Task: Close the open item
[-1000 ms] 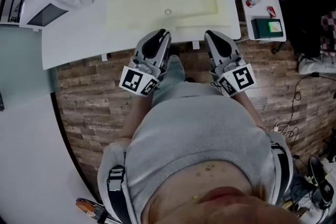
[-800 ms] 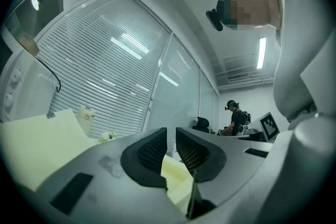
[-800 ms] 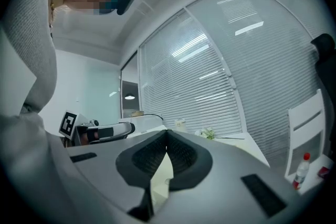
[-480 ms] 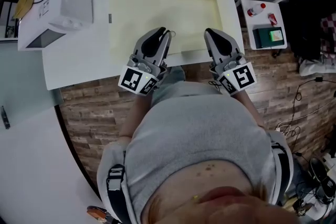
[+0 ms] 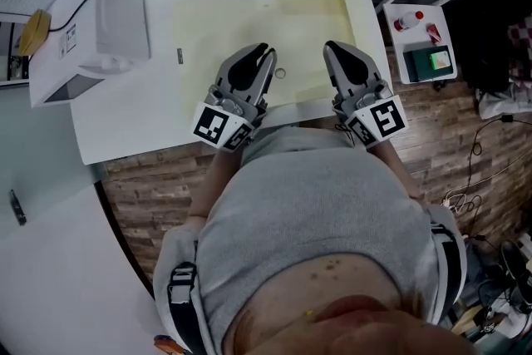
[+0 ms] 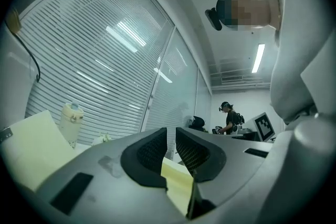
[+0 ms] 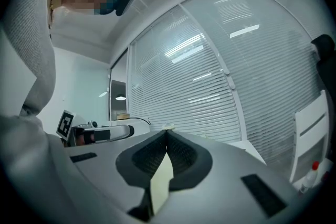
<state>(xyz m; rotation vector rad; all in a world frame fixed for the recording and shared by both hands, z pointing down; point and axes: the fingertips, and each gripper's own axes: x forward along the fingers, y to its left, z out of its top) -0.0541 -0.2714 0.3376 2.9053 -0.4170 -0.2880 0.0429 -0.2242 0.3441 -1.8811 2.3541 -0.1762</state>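
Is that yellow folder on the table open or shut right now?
Open. The pale yellow folder lies spread flat on the white table, its two halves showing side by side.

My head view: mostly white, grey & pale yellow.
White table (image 5: 116, 116) w/ pale-yellow folder (image 5: 241, 21); brown wood-plank floor (image 5: 158, 179). Left gripper (image 5: 268, 51) & right gripper (image 5: 328, 46) grey, dark pads, b/w square-marker cubes. Grey sweatshirt (image 5: 316, 212). Off to the side: green screen (image 5: 438, 60), red-capped bottle (image 5: 406, 21). Blinds (image 6: 94, 60) white, horiz. stripes.
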